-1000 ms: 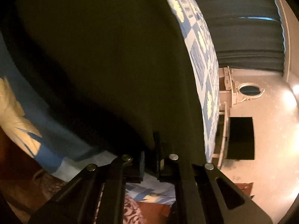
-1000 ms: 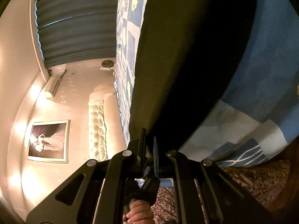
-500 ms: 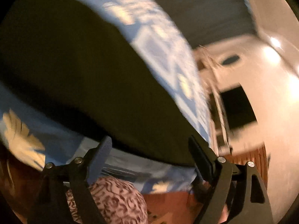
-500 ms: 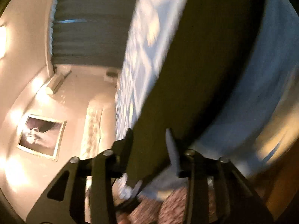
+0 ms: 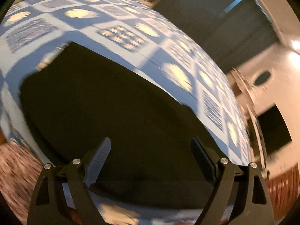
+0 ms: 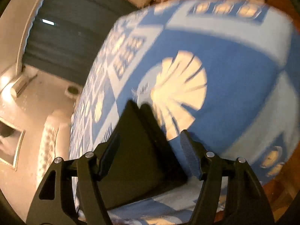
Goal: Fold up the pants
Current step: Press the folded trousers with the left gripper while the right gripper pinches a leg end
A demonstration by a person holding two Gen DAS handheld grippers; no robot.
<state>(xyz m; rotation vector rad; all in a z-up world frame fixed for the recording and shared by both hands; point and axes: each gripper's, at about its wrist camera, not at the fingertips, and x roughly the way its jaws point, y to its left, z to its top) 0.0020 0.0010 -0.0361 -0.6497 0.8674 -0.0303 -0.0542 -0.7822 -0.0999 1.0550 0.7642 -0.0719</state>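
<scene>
Dark pants [image 5: 116, 112] lie flat on the bed [image 5: 78, 28], released beneath both the left hand-held gripper [image 5: 150, 161] and right hand-held gripper [image 6: 150, 150], whose jaws have just opened, so this fold looks finished.

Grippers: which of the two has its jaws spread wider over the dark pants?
The left gripper. Its jaws, just opened, stand far apart above the dark pants; the right gripper has also just opened, gap narrower. Neither grips cloth.

- Left gripper [image 5: 151, 148]: matte black frame, two triangular cut-out arms, four round silver screw heads along the linkage.
- Its fingers [image 5: 99, 157]: flat black pads, the one toward 9 o'clock finely ribbed.
- Right gripper [image 6: 151, 146]: same black build, four silver screws, ribbed pad toward 3 o'clock.
</scene>
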